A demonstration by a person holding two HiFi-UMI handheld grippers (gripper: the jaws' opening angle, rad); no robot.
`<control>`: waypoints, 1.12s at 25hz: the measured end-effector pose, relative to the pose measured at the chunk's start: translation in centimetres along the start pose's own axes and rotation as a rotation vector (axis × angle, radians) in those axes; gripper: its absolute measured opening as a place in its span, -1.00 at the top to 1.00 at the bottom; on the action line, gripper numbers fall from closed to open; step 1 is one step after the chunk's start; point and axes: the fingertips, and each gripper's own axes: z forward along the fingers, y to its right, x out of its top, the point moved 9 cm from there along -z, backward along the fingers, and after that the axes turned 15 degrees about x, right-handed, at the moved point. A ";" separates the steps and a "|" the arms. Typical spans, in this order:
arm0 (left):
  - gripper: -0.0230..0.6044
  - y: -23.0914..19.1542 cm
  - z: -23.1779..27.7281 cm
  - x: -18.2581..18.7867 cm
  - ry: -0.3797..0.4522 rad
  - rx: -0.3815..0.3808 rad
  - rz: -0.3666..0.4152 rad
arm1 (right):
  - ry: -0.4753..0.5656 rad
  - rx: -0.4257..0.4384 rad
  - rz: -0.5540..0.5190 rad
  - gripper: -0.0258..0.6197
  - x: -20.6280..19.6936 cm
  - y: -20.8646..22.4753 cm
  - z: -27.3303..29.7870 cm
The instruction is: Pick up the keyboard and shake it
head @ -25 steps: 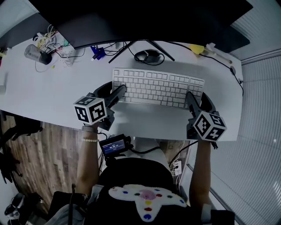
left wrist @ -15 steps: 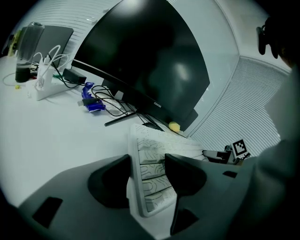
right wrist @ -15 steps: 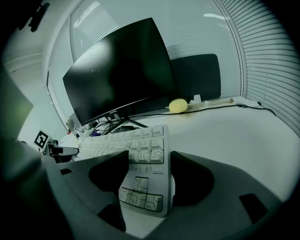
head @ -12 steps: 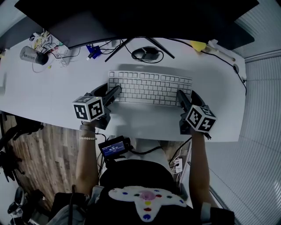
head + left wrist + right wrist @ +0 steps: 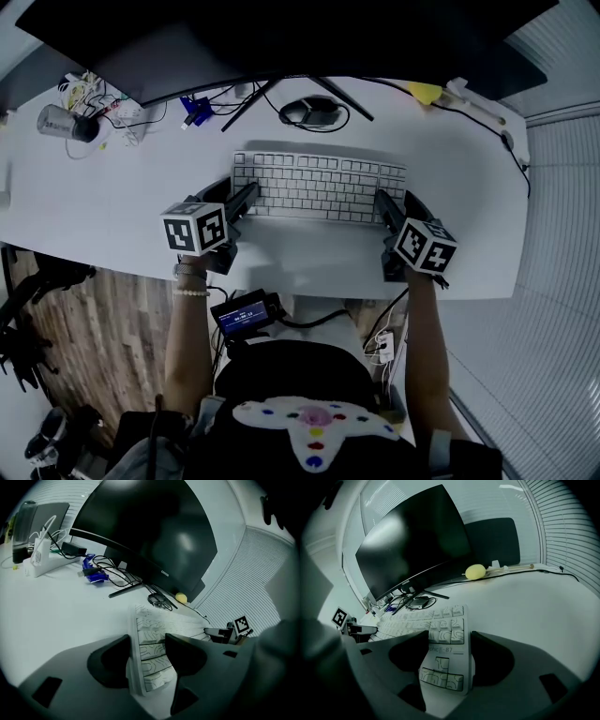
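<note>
Left gripper [image 5: 246,197], right gripper [image 5: 382,202] downtilted on keyboard [image 5: 319,187] ends

Dim, cool light fills every view; the white bench [image 5: 84,202] is brightest, and a soft sheen sits on the dark monitor [image 5: 154,531]. Fisheye bending and black vignetting crowd the margins, and the near fingers [image 5: 110,663] blur.

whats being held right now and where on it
The keyboard, held at both short ends. The left tool is clamped on its left end and the right tool on its right end, beside the arrow keys.
</note>
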 end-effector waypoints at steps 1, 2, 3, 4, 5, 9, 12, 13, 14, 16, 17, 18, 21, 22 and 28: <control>0.15 0.1 0.0 0.1 -0.002 0.002 0.003 | 0.000 -0.002 -0.002 -0.01 0.0 0.0 -0.1; 0.15 0.2 0.0 0.1 -0.002 0.002 0.005 | 0.000 -0.004 -0.004 -0.01 0.1 -0.1 -0.2; 0.15 0.3 -0.1 0.1 -0.001 0.003 0.005 | 0.001 -0.006 -0.006 -0.01 0.1 -0.1 -0.3; 0.14 0.4 -0.1 0.1 0.000 0.003 0.005 | 0.003 -0.007 -0.008 -0.01 0.1 -0.1 -0.3; 0.14 0.4 -0.1 0.1 0.001 0.003 0.005 | 0.006 -0.007 -0.009 -0.01 0.1 -0.1 -0.3; 0.13 0.4 -0.4 0.0 0.009 0.030 0.007 | 0.012 -0.045 -0.048 -0.01 -0.1 -0.6 -0.4; 0.13 0.5 -0.9 0.1 0.045 0.082 0.039 | 0.011 -0.111 -0.109 -0.01 0.0 -1.2 -0.2; 0.14 0.4 -1.2 0.3 0.066 0.102 0.048 | 0.019 -0.129 -0.122 -0.01 0.0 -1.4 -0.3; 0.17 0.5 -1.6 0.5 0.091 0.119 0.058 | 0.032 -0.144 -0.135 0.03 0.1 -1.7 -0.4; 0.20 0.8 -2.6 1.1 0.143 0.138 0.091 | 0.062 -0.171 -0.168 0.18 0.4 -2.4 -1.0; 0.27 1.0 -3.2 1.5 0.170 0.144 0.111 | 0.079 -0.184 -0.184 0.29 0.6 -2.8 -1.4; 0.35 1.3 -3.9 1.8 0.199 0.150 0.131 | 0.100 -0.195 -0.197 0.41 0.9 -3.3 -1.8; 0.64 2.5 -6.1 3.1 0.296 0.156 0.187 | 0.179 -0.206 -0.233 0.69 1.8 -5.2 -3.2; 0.70 3.1 -6.9 3.5 0.328 0.152 0.202 | 0.203 -0.196 -0.247 0.72 2.1 -6.0 -3.6; 0.86 6.2 -10.9 5.4 0.482 0.094 0.323 | 0.292 -0.120 -0.331 0.78 3.4 -10.7 -6.0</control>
